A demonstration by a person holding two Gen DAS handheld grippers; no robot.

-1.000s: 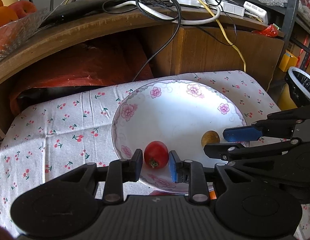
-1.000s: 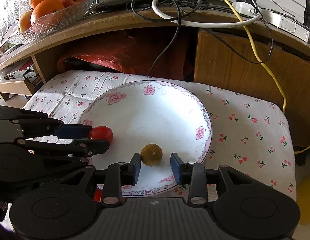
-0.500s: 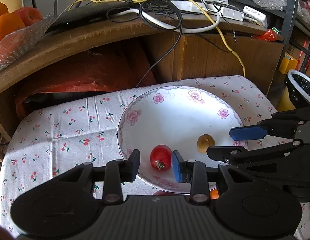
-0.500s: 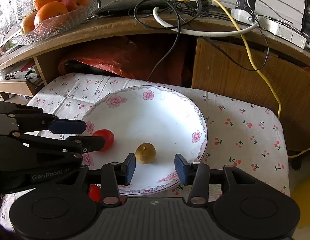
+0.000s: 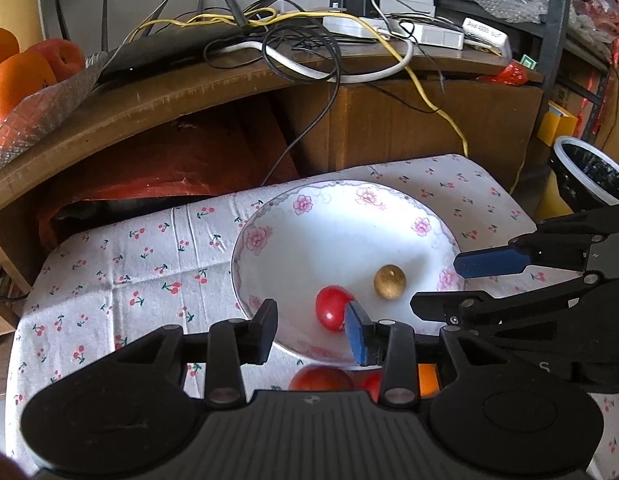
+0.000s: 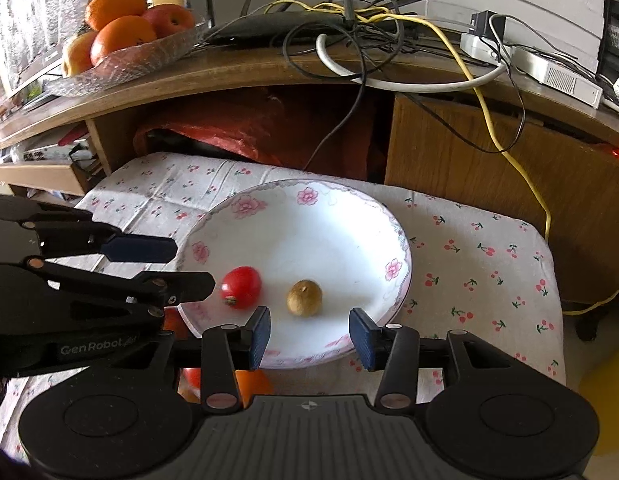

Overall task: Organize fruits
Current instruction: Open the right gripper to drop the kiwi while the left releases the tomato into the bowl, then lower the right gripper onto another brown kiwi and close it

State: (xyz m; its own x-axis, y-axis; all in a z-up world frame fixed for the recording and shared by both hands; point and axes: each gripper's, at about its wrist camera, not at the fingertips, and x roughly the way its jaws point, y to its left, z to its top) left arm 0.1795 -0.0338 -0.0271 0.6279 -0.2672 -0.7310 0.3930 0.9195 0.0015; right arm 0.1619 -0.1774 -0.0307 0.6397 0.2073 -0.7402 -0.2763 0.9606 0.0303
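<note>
While both tongs gape empty, red tomato (image 6: pixel 241 287) and brown fruit (image 6: pixel 304 298) apart in floral plate (image 6: pixel 329 216).

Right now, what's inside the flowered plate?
The plate holds two small fruits, apart: a red tomato and a brown round fruit. Its near rim is hidden behind the right hand-held gripper.

A low table draped in a white cloth (image 6: pixel 481 264) printed with small red cherries carries a white plate (image 6: pixel 309 236) with pink flowers round its rim, set near the front edge. At that front edge, just below the plate's rim, red and orange fruit (image 5: pixel 321 378) lie on the cloth, mostly hidden. Behind stands a wooden desk (image 6: pixel 237 76) bearing a clear bowl (image 6: pixel 149 60) of oranges and apples and tangled cables (image 6: pixel 389 40).
</note>
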